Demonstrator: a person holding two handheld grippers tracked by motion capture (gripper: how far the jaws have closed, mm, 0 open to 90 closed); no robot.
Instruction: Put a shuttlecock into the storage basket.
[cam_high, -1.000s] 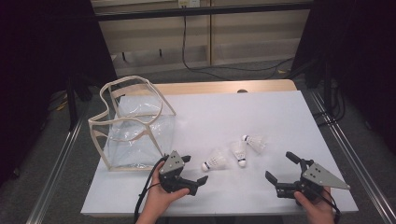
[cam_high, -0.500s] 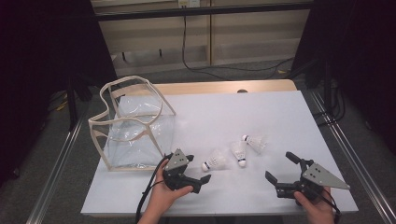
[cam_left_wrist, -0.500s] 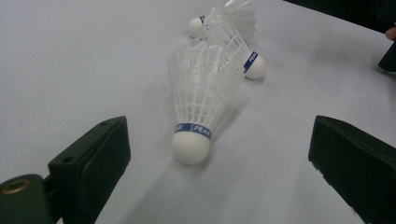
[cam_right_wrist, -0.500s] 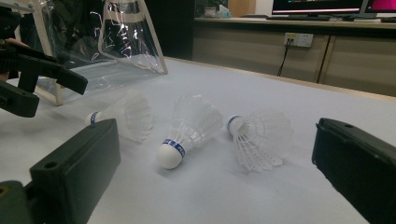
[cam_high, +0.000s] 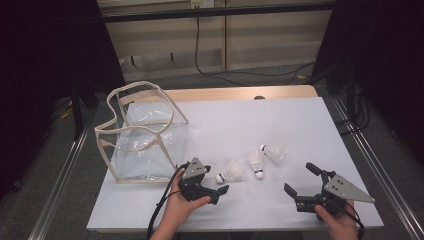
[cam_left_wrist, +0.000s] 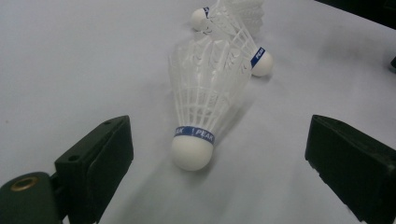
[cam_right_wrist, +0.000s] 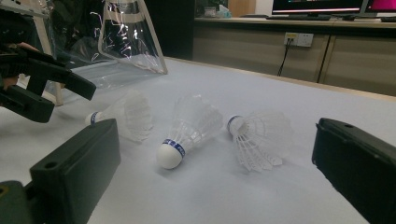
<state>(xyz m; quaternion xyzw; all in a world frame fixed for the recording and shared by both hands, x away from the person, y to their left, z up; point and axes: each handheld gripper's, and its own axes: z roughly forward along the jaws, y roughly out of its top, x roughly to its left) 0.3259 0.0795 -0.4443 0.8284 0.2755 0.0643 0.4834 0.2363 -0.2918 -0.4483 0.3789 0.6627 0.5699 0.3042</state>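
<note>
Three shuttlecocks are lying in a loose row on the white table (cam_high: 280, 120), well right of the clear bag (cam_high: 145, 135) standing at its left side. Both grippers are resting near the front edge with jaws spread apart, gripping nothing. The left gripper (cam_high: 216, 181) is facing the nearest shuttlecock (cam_high: 231, 173), whose cork tip is sitting between the open jaws, untouched. The right gripper (cam_high: 301, 181) is sitting apart from the middle shuttlecock (cam_high: 255, 162) and the far shuttlecock (cam_high: 272, 152).
</note>
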